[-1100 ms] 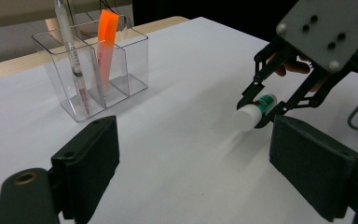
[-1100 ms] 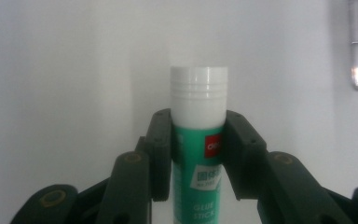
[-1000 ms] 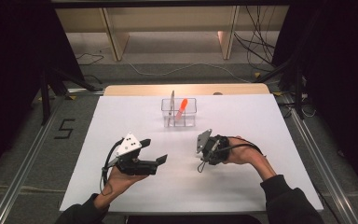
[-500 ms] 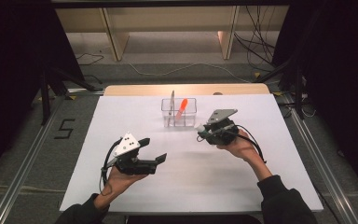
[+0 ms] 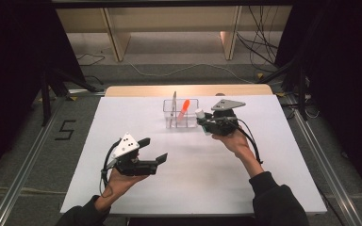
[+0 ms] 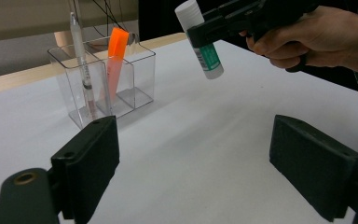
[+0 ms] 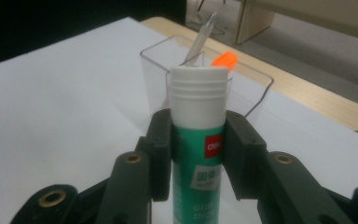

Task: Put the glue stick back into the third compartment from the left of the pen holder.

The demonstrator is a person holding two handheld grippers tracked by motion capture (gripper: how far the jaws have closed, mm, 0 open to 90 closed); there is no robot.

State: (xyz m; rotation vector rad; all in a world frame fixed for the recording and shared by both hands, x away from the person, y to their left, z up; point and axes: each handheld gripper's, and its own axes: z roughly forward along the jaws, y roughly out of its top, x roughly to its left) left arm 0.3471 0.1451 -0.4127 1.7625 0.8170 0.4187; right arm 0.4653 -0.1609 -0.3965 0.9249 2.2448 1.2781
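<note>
The surface (image 5: 122,117) is a matte white sheet, with a clear, hard-walled plastic organizer (image 5: 181,113) of square compartments standing near its far edge, about midway along. Just beside the organizer, toward the right edge, the right claw (image 7: 198,140) is clamped on a glue stick (image 7: 198,135), a smooth cylinder with a ribbed white cap and a green label, held in the air, apart from the surface. The step in hand looks like carrying the stick to the organizer; the next move likely calls for lining it up over a free compartment and lowering it in. A slim clear pen (image 6: 81,60) and an orange marker (image 6: 114,56) already lean inside. The left claw (image 5: 153,149) rests near the front edge, jaws apart and empty.
</note>
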